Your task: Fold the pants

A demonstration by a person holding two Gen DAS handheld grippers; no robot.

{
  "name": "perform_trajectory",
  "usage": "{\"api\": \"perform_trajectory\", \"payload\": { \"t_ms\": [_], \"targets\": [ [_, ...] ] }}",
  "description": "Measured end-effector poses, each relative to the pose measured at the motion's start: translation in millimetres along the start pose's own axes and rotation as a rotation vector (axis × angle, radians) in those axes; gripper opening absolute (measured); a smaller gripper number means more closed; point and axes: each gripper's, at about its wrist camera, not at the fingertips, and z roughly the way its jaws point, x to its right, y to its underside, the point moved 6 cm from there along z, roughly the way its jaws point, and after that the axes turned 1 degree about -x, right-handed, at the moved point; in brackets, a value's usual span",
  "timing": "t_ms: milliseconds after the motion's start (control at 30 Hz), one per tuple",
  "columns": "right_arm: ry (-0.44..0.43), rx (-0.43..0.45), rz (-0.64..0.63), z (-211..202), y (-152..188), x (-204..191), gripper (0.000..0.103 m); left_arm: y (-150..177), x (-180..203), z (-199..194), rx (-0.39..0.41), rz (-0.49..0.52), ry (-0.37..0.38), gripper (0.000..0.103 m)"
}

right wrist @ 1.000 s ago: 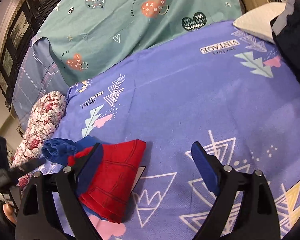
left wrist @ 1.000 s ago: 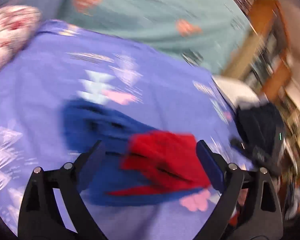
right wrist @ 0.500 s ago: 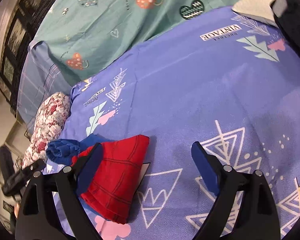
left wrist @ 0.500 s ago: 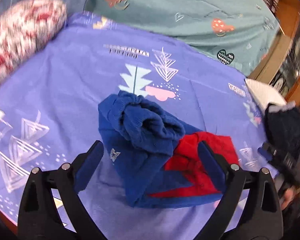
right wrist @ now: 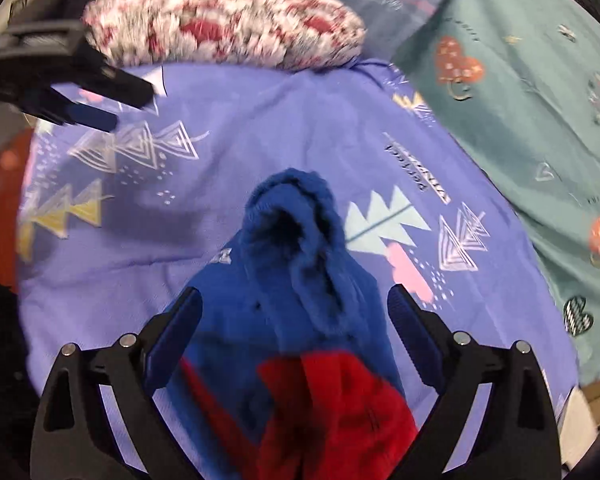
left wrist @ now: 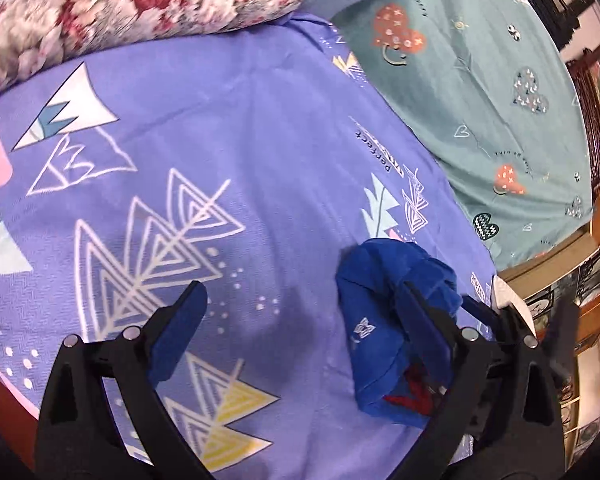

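Note:
The pants [right wrist: 300, 272] lie bunched on the purple bedspread [right wrist: 260, 128], a blue fleece bundle with a red panel [right wrist: 332, 408] at the near end. My right gripper [right wrist: 294, 336] hovers open right over them, one finger on each side of the bundle. In the left wrist view the pants [left wrist: 376, 312] sit at the lower right, partly behind the right finger. My left gripper [left wrist: 300, 328] is open over bare bedspread [left wrist: 220, 120] with nothing between its fingers. It also shows as a blurred shape, the left gripper [right wrist: 116, 104], at the upper left of the right wrist view.
A red-and-white floral pillow [left wrist: 132, 4] lies along the bed's far side. A teal sheet with hearts [left wrist: 480, 80] covers the area to the right. Wooden furniture [left wrist: 596, 240] stands beyond the bed's right edge.
My right gripper has swung left onto the pants, which now sit between its fingers. My left gripper has shifted left, so the pants slid from its middle to its right finger.

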Motion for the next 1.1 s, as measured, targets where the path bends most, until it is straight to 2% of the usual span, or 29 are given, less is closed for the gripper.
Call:
{"api": "perform_trajectory", "payload": {
  "t_ms": [67, 100, 133, 167, 233, 400, 467, 533, 633, 733, 800, 900, 1033, 1100],
  "targets": [
    [0.059, -0.074, 0.022, 33, -6, 6, 0.091, -1, -6, 0, -0.011, -0.010, 0.015, 0.096],
    [0.050, -0.111, 0.050, 41, -4, 10, 0.063, -1, -6, 3, -0.022, -0.008, 0.026, 0.096],
    [-0.001, -0.165, 0.093, 50, -3, 16, 0.044, -1, -8, 4, -0.030, -0.003, 0.036, 0.096],
    [-0.059, -0.210, 0.170, 51, -4, 23, 0.029, 0, -8, 6, -0.039, 0.007, 0.044, 0.096],
    [-0.167, -0.200, 0.269, 36, -16, 32, 0.027, 2, -6, 11, -0.050, 0.034, 0.059, 0.096],
    [-0.520, -0.129, 0.607, -37, -74, 62, 0.026, 4, -1, 19, -0.071, 0.034, 0.100, 0.096],
    [-0.612, -0.116, 0.727, -60, -81, 70, 0.026, 5, 2, 18, -0.072, 0.037, 0.114, 0.096],
    [-0.660, -0.090, 0.796, -80, -77, 77, 0.026, 7, 6, 17, -0.079, 0.050, 0.125, 0.096],
    [-0.713, -0.040, 0.973, -110, -39, 99, 0.026, 12, 17, 18, -0.096, 0.088, 0.134, 0.097],
    [-0.726, -0.004, 1.191, -123, 41, 118, 0.027, 19, 34, 22, -0.118, 0.133, 0.146, 0.097],
    [-0.700, -0.006, 1.268, -121, 89, 123, 0.027, 23, 48, 27, -0.134, 0.168, 0.148, 0.097],
    [-0.691, -0.021, 1.410, -98, 162, 132, 0.027, 30, 74, 39, -0.168, 0.222, 0.152, 0.097],
    [-0.729, -0.046, 1.472, -50, 209, 133, 0.028, 49, 121, 51, -0.222, 0.336, 0.173, 0.097],
    [-0.759, -0.092, 1.465, -25, 222, 124, 0.035, 63, 147, 50, -0.239, 0.414, 0.197, 0.097]
  ]
}}
